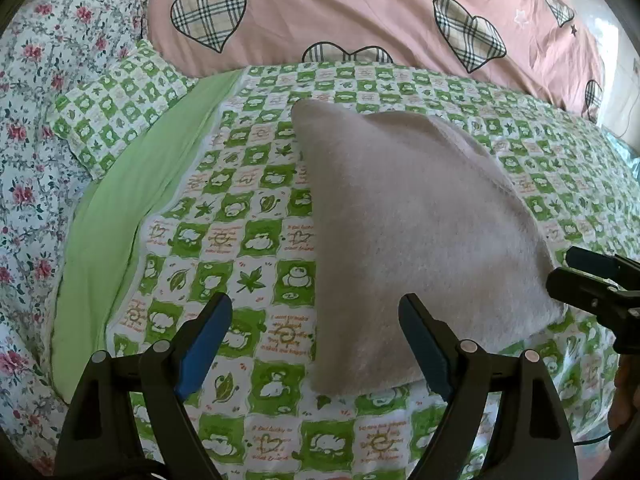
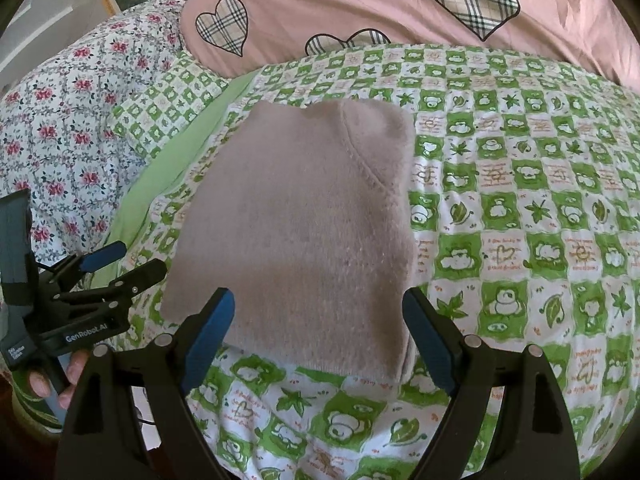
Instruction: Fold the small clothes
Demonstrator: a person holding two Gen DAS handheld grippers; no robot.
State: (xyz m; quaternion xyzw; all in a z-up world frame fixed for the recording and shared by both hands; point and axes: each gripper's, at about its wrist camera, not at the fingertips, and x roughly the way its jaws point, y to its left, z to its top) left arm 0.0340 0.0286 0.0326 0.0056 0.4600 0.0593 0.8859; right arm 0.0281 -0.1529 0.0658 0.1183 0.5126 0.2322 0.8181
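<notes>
sweater [image 2: 304,232], pale mauve and fuzzy, lies folded into a compact block on the green checked sheet [image 2: 520,216]. i see my left gripper [image 1: 316,336] spread wide over the sweater's near left corner, holding nothing. my right gripper [image 2: 318,324] is spread just as wide above its near edge, also empty. behind the sheet sit a pink heart-print duvet [image 1: 360,8] and floral bedding [image 1: 36,128].

Readable text: "GenRobot.AI", printed in white on the black body of the left hand-held gripper [image 2: 120,266]; bedsheet [image 2: 520,240] lettering illegible.
</notes>
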